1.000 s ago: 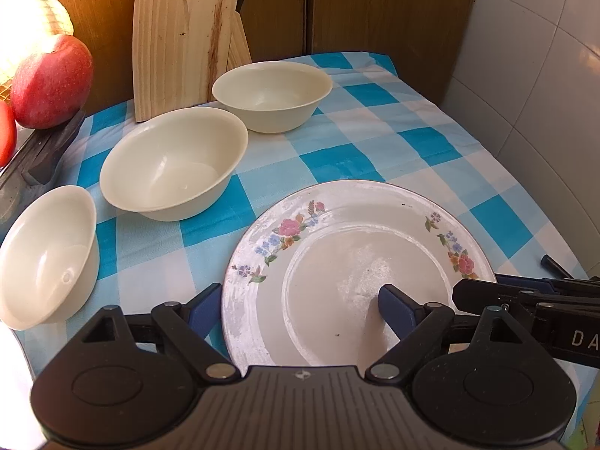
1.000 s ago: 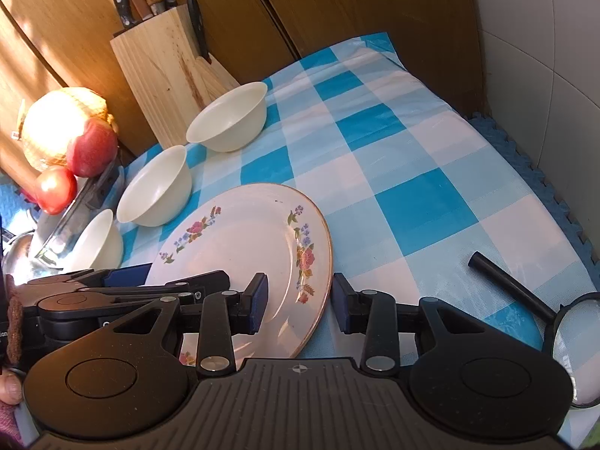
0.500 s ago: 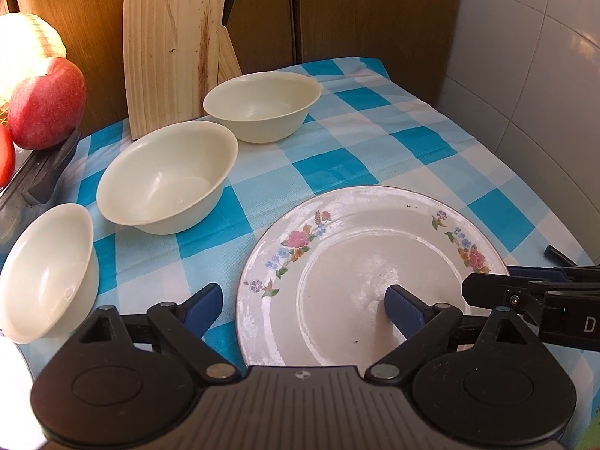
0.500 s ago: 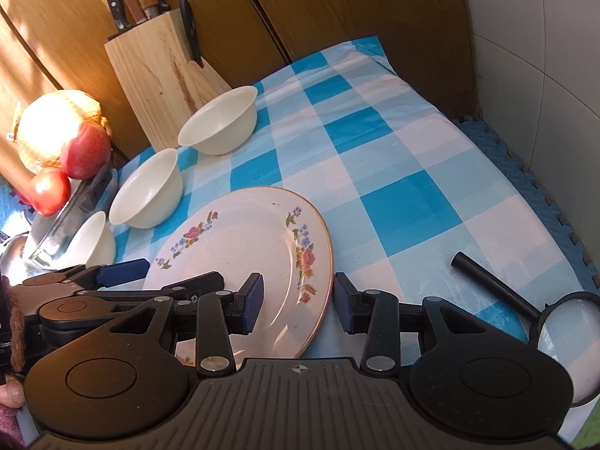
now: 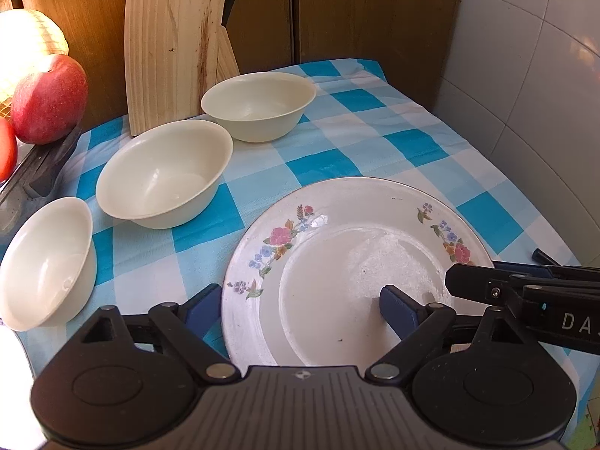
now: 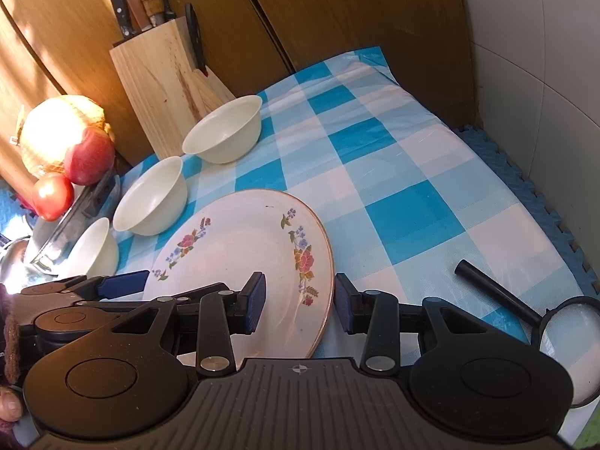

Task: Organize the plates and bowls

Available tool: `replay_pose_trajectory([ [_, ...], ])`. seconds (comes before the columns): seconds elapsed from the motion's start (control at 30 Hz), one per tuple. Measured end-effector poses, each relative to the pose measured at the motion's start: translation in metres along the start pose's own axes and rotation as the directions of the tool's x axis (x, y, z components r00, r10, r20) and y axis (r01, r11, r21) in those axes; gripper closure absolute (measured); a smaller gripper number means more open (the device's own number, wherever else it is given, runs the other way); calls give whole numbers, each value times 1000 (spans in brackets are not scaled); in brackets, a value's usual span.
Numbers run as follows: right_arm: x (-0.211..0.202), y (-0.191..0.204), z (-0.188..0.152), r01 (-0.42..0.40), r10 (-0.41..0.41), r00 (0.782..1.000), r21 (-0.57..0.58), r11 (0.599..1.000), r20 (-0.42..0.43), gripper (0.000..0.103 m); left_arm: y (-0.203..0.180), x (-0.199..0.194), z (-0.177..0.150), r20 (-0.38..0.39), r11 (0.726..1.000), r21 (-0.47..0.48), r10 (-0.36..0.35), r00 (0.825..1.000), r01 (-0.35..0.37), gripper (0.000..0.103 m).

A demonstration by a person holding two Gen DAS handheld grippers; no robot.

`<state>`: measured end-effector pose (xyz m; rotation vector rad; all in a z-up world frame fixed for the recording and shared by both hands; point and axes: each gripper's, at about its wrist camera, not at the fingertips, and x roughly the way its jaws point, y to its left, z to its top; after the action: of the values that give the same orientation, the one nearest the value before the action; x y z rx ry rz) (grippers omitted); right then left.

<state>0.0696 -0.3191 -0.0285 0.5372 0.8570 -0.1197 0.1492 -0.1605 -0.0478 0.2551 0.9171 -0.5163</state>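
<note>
Plate (image 5: 348, 255) with the flower pattern is sitting face up on the blue-and-white checked cloth (image 6: 405, 172) covering the table, at the near edge, right in front of both claws. It's round, so there's no real long axis; in the right wrist view its right rim looks like it's riding a bit above the cloth, though I can't say for sure.

Left claw (image 5: 296, 303) is gaping wide, straddling the plate's near-left rim: one blue finger is hanging off to the left of the plate, the other is hovering over the plate's well. Right claw (image 6: 300, 302) is also spread apart, its fingers flanking the plate's right rim with daylight on both sides, so nothing is being pinched.

Three cream bowls are lining up diagonally to the left: the far bowl (image 5: 258, 107) by the knife block (image 6: 165, 86), the middle bowl (image 5: 165, 174), and the near bowl (image 5: 45, 262) tipping toward the camera.
</note>
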Motion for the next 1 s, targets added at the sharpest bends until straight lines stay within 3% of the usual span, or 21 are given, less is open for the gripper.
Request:
replay_pose_trajectory([
  [1.0,-12,0,4,-14,13,1000,30,999,23,57,-2,-19,2,32,1000,-2,21,999,-21,22],
])
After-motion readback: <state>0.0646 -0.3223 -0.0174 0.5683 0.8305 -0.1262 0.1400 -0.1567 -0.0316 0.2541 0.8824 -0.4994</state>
